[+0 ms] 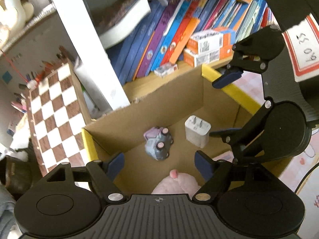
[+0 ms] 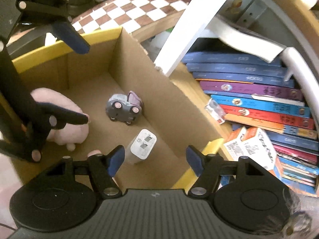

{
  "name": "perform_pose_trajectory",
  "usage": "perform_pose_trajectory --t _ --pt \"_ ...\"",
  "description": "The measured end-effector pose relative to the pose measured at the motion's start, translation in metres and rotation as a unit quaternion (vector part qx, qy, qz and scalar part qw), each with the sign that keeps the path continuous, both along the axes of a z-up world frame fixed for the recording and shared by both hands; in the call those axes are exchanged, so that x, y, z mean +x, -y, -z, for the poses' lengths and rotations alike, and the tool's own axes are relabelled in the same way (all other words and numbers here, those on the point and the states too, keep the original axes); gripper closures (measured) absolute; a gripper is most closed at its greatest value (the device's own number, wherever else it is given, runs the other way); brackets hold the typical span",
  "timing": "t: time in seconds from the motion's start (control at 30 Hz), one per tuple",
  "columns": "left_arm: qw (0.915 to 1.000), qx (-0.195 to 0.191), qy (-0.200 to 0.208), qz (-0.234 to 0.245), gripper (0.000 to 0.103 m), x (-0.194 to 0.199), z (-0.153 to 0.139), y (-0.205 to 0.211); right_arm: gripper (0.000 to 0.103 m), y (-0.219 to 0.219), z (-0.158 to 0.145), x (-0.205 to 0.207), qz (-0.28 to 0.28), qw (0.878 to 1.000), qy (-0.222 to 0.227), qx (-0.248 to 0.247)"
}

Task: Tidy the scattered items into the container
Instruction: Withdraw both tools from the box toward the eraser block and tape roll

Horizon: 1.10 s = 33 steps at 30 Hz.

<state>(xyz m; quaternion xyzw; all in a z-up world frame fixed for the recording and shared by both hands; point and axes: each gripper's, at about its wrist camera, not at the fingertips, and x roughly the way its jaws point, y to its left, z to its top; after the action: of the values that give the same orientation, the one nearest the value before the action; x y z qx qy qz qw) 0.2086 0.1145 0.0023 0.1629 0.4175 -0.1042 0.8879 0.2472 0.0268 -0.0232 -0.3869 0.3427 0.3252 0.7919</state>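
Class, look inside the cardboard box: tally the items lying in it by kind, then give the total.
Inside the cardboard box:
Toy car: 1
White plug charger: 1
Pink plush toy: 1
Total: 3

Home playroom, shelf of children's books (image 2: 259, 99), chessboard (image 1: 53, 115), toys

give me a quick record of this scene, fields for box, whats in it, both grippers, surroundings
box: open cardboard box with yellow rim
contents: toy car on its side, white charger prongs up, pink plush
left gripper: open, empty, over the box
right gripper: open, empty, over the box
touching: car and charger apart; plush apart from car
surroundings: books beside the box, chessboard behind it
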Motion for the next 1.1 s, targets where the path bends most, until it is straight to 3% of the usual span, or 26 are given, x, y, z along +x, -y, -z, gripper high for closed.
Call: perform_pose_trajectory --t 0.47,1.1 --pt "0.9979 -0.009 0.061 0.022 0.021 -0.067 -0.052 0.022 0.037 0.047 -0.051 -0.061 0.044 0.997 0.036 0.055" --pt "0.9931 -0.072 0.083 0.041 0.021 -0.118 -0.056 0.072 0.036 0.135 -0.05 -0.114 0.144 0.983 0.025 0.11"
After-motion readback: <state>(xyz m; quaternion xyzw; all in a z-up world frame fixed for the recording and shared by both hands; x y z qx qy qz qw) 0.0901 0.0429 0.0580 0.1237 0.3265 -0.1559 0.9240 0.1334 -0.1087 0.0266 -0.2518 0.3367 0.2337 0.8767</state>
